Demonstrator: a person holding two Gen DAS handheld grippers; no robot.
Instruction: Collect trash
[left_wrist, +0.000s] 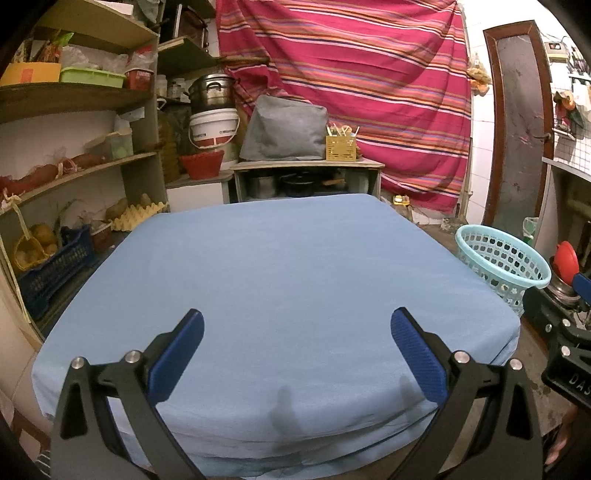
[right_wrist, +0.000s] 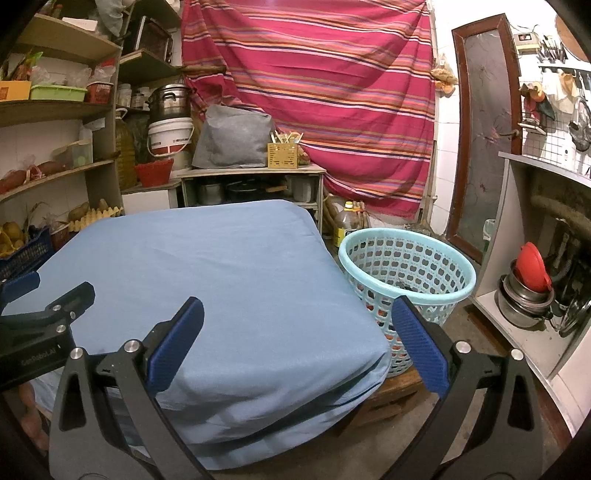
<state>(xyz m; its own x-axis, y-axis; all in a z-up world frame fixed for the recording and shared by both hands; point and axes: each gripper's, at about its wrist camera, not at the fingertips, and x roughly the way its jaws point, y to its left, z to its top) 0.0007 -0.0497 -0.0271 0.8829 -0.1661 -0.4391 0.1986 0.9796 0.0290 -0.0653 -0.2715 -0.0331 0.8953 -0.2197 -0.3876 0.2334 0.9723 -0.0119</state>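
A table under a light blue cloth (left_wrist: 288, 280) (right_wrist: 207, 273) fills the middle of both views, and no loose trash shows on it. A pale turquoise perforated basket (right_wrist: 406, 273) (left_wrist: 498, 266) stands on the floor by the table's right side, with a few dark and orange items dimly visible through its holes. My left gripper (left_wrist: 297, 325) hovers open over the near part of the cloth, holding nothing. My right gripper (right_wrist: 297, 314) is open too, above the table's near right corner, its right finger in front of the basket. The left gripper (right_wrist: 37, 314) also shows at the left edge of the right wrist view.
Wooden shelves (left_wrist: 74, 99) with boxes, potatoes and an egg tray line the left wall. A low cabinet (left_wrist: 306, 177) with pots stands behind the table under a striped red curtain (left_wrist: 351, 81). At the right are a door (right_wrist: 484, 122), a counter (right_wrist: 535, 221) and stacked metal bowls (right_wrist: 524, 295).
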